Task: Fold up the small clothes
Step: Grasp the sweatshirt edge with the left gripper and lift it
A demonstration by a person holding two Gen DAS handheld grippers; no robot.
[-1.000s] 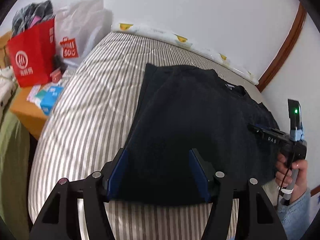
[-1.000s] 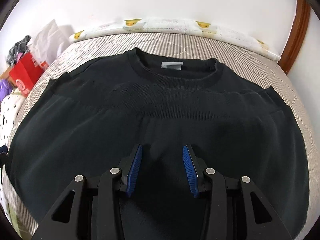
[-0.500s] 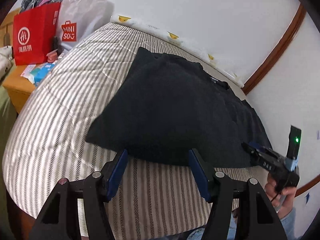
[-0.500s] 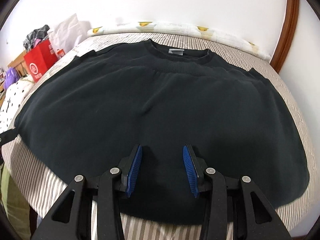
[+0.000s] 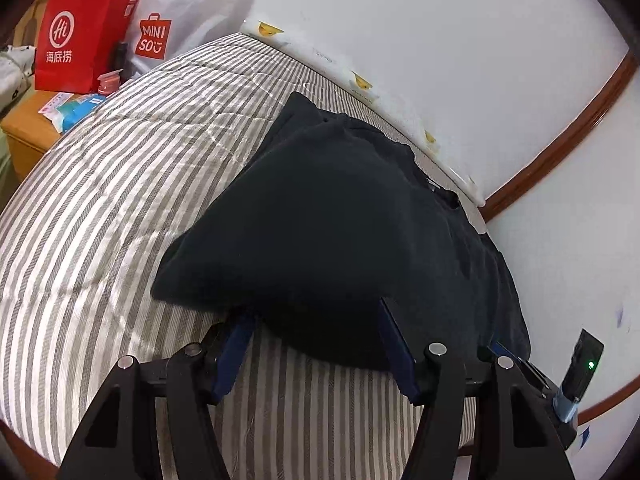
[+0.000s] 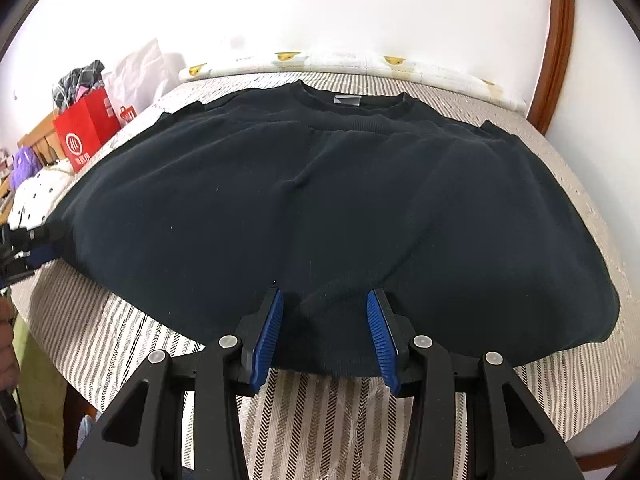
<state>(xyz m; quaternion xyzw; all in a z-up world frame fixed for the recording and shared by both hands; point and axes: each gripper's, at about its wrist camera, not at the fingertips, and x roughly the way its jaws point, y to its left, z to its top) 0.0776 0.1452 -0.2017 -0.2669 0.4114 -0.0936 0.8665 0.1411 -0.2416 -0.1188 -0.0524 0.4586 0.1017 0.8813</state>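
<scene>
Black sweatshirt (image 6: 320, 208) flat on striped bed (image 5: 100, 208); neck label (image 6: 346, 101) illegible. Left tool (image 5: 316, 344) and right tool (image 6: 325, 328) parted at near hem, nothing gripped. Bags partly cropped: "MINISO" (image 5: 154, 38), red "Hi" (image 5: 86, 32).

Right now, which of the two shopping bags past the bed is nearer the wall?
The white MINISO bag. It stands against the wall at the bed's far corner. The red bag with the white circle logo stands beside it, farther from the wall, on the wooden unit.
</scene>
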